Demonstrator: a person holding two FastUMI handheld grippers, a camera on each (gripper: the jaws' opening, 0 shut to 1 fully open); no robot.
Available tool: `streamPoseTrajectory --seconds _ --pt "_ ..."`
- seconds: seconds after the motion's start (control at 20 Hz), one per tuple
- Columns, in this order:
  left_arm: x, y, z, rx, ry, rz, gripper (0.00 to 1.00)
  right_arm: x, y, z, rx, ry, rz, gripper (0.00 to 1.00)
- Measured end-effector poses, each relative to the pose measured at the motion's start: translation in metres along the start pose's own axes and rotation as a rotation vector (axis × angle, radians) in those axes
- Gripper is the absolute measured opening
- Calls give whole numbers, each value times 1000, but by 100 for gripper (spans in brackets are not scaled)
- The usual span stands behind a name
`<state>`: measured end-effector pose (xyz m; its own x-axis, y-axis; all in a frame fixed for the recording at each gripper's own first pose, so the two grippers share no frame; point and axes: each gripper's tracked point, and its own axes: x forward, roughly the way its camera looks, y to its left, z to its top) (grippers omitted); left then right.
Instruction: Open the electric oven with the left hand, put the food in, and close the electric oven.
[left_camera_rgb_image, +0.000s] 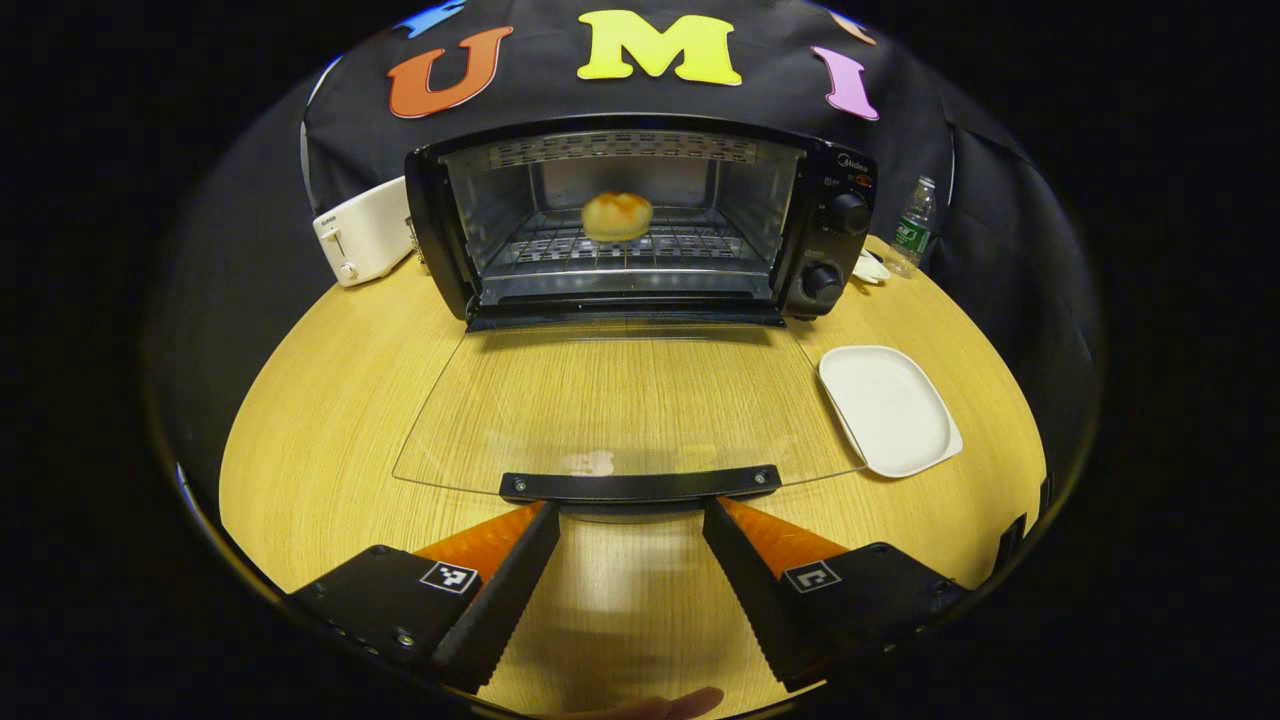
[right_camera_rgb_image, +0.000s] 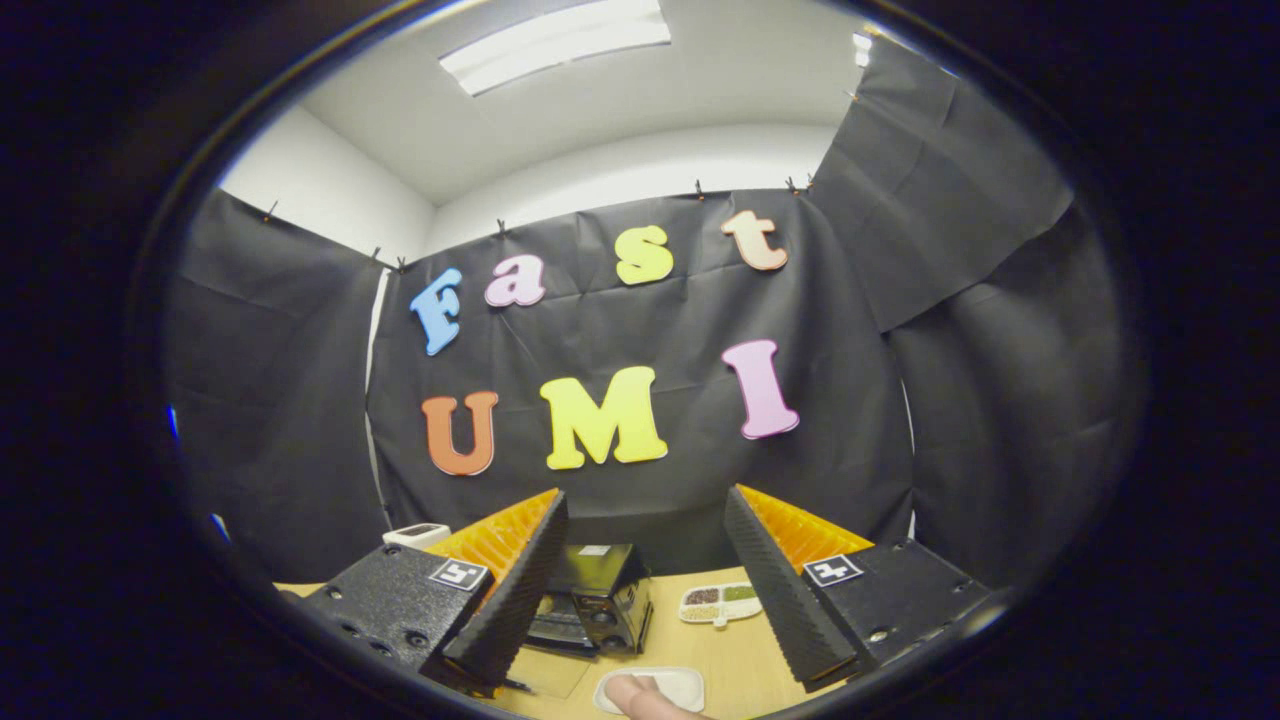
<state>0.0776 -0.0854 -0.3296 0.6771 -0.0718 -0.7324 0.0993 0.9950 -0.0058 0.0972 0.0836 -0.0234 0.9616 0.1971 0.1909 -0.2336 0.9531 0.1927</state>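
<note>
The black electric oven (left_camera_rgb_image: 640, 215) stands at the back of the wooden table with its glass door (left_camera_rgb_image: 620, 400) folded down flat. A round golden bun (left_camera_rgb_image: 617, 215) sits on the wire rack inside. My left gripper (left_camera_rgb_image: 630, 512) is open, its fingertips just under the door's black handle (left_camera_rgb_image: 640, 484), gripping nothing. My right gripper (right_camera_rgb_image: 645, 505) is open and empty, held high and pointing at the booth wall. Below its fingers, small and far off, lies the oven (right_camera_rgb_image: 595, 597).
An empty white plate (left_camera_rgb_image: 888, 408) lies right of the open door. A white toaster (left_camera_rgb_image: 362, 232) stands left of the oven, a water bottle (left_camera_rgb_image: 912, 228) to its right. A compartment tray (right_camera_rgb_image: 718, 603) and a plate (right_camera_rgb_image: 672, 688) with a fingertip (right_camera_rgb_image: 628, 692) over it show in the right gripper view.
</note>
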Motion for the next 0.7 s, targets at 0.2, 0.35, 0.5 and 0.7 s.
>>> streamPoseTrajectory --seconds 0.2,0.35,0.5,0.7 --pt "-5 0 8 -5 -36 3 95 1 -3 -7 -2 12 -1 96" --pt "-13 0 16 -1 -68 2 95 3 -5 -12 0 21 -5 96" --pt "-19 0 24 -2 -88 3 95 6 -9 -17 5 35 -15 96" --pt "-25 1 33 -2 -109 4 95 6 -12 -21 -4 42 -21 96"
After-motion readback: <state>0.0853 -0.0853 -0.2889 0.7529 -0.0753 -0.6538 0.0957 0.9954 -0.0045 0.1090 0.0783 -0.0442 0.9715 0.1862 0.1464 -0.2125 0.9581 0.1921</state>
